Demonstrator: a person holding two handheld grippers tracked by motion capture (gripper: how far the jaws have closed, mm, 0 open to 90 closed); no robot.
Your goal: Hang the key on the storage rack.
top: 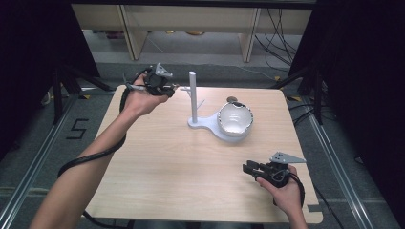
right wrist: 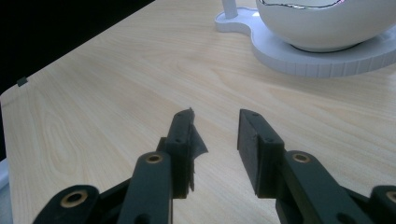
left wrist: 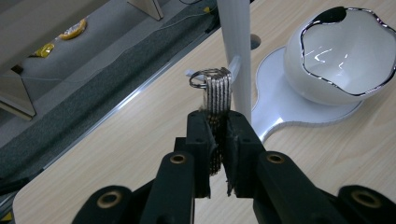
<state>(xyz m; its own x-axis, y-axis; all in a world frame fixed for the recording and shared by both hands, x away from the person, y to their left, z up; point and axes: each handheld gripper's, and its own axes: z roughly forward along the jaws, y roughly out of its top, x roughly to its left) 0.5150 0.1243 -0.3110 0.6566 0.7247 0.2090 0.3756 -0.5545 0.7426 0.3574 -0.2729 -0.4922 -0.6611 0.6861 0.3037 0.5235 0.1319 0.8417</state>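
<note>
Strap, a flat, folded grey band with a small metal ring at its top, stood upright between the jaws of the left hand-held gripper, which was clenched on its lower part. In the high view that left hand-held gripper was raised at about ten o'clock on the worktop, just beside the white post of a stand. In the left gripper view the strap's top lay right against the post, by a small peg that stuck out from it; whether it touched could not be told. The stand's flat white base carried a white bowl with a wavy silver rim, near the centre of the worktop towards one o'clock. The right hand-held gripper sat low at about five o'clock, well apart from the stand, its jaws released with nothing between them and only bare worktop ahead.
</note>
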